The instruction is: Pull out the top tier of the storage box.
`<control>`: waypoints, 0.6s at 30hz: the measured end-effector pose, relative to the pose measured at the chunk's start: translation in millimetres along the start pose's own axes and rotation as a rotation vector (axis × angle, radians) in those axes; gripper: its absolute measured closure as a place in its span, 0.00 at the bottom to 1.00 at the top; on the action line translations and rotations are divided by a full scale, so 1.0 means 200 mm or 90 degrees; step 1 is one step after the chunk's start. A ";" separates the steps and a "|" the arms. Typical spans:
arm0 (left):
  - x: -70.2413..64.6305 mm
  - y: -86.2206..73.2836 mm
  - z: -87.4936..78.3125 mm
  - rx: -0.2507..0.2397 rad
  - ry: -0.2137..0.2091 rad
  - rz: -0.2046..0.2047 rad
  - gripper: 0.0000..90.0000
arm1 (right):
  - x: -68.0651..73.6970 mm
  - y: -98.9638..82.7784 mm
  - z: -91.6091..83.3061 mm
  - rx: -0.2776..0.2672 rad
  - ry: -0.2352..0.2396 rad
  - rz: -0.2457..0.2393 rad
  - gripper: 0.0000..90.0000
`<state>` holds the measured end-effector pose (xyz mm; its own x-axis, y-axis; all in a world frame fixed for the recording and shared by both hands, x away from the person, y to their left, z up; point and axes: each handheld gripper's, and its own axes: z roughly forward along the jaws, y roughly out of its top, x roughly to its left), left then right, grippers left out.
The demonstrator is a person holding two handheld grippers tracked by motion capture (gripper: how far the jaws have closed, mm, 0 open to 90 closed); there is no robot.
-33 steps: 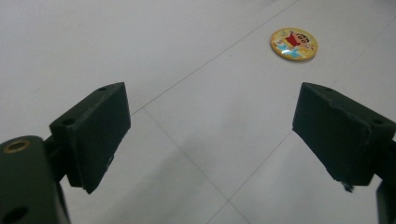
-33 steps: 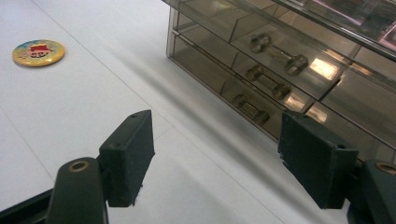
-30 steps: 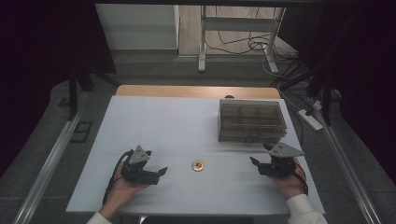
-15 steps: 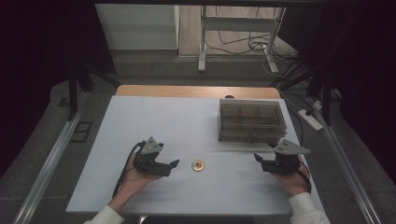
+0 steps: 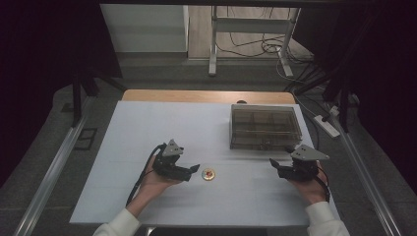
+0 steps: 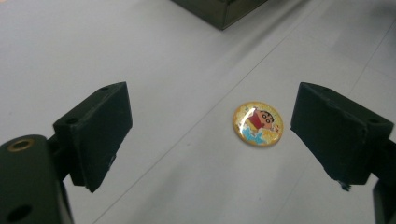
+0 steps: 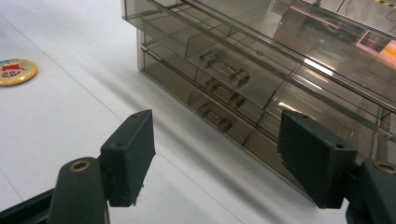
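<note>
A: The left hand-held gripper (image 5: 195,170) sits low in the centre-left of the high view, jaws apart and empty, and the round badge (image 5: 209,174) lies flat on the white bench (image 5: 147,128) just to the right of its tips. In the left gripper view the badge (image 6: 258,123) is right of centre, close to the right-hand jaw.

B: That offset is the likely trouble. A thin, glossy, domed disc lying flat gives blunt black pads little edge to catch; it could skid across the smooth bench or flip.

A: And the right hand-held gripper (image 5: 273,163)?

B: Lower right of the high view, jaws apart, holding nothing, facing the smoky translucent drawer box (image 5: 264,127). That looks like hard, slick plastic with small moulded handles (image 7: 223,65), so a pull may slide the whole box rather than open a drawer.
</note>
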<state>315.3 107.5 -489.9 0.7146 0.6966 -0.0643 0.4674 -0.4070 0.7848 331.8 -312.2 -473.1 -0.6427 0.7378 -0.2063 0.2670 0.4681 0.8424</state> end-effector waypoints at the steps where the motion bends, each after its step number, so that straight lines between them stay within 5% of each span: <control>1: 0.00 0.01 0.01 0.000 -0.001 0.001 0.14 | 0.00 0.00 0.00 0.001 0.000 -0.001 0.30; 18: -0.01 0.11 0.10 -0.012 -0.018 -0.001 0.14 | -0.04 0.01 0.00 0.001 -0.015 0.005 0.30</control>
<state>334.6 85.5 -483.7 0.7284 0.6801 -0.0836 0.4594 -0.3942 0.7960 337.2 -317.7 -469.2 -0.6236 0.7529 -0.2105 0.2739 0.4626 0.8432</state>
